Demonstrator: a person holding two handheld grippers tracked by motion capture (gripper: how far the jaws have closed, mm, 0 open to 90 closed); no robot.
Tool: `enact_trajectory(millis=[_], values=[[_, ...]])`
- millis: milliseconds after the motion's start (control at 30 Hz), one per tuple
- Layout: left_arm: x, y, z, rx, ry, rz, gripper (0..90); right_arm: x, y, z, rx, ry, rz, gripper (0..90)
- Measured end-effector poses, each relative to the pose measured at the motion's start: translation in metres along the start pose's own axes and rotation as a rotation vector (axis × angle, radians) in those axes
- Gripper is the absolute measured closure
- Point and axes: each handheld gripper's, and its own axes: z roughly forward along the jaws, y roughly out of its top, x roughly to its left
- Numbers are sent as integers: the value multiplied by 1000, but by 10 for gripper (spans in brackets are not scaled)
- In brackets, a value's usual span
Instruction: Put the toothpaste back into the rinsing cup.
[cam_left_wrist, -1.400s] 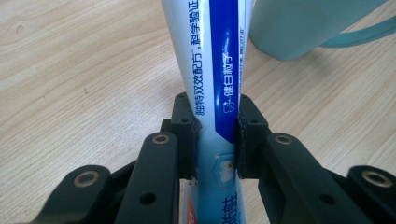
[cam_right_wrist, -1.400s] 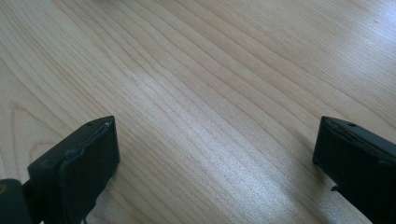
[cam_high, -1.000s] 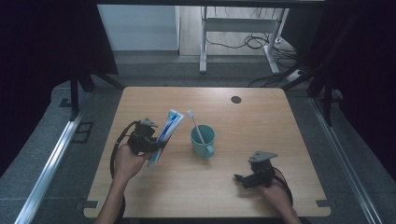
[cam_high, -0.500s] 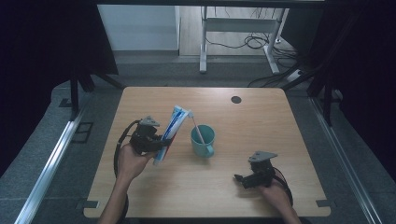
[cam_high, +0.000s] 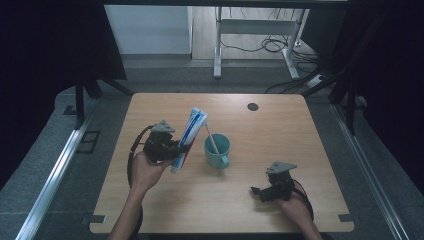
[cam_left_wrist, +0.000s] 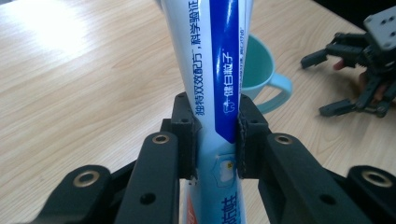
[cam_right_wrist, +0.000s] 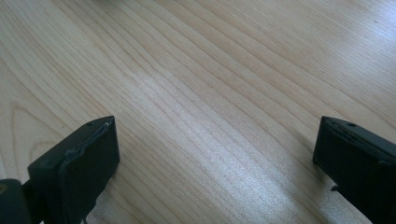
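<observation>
Left claw (cam_high: 176, 149) is clamped on the toothpaste tube (cam_high: 190, 135), pads pinching it on both flat sides low on its body, as the left gripper view shows (cam_left_wrist: 215, 135). Change over the last second: the tube was leaning low and slanted at about 2 o'clock from the hand; now it is lifted and tipped more upright, top end pointing near 1 o'clock and sitting closer to the teal cup (cam_high: 217, 151). Hand has risen a bit and drifted toward the cup. Tube is off the surface (cam_high: 280, 135), held in the air just at 9 o'clock of the cup, not touching it as far as the high view tells. Grip looks unchanged, no slip seen.

Cup stands upright mid-surface, handle toward the person, with a toothbrush (cam_high: 211, 140) leaning inside it, head up toward 11 o'clock. Cup and brush sit where they were.

Likely meaning: tube is being stood up for dropping into the cup beside the brush; lift is done, placing is not. Next it needs carrying over the rim, watch the brush handle in the way.

Right claw (cam_high: 260, 191) rests low at 4 o'clock of the cup, jaws wide, nothing between them, bare wood in the right gripper view (cam_right_wrist: 215, 140). No move there.
</observation>
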Motion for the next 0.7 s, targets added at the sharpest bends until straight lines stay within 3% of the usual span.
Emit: enact_trajectory(millis=[700], values=[[-17, 27, 14, -65, -11, 28, 736, 0, 0, 0, -1, -1, 1, 1]])
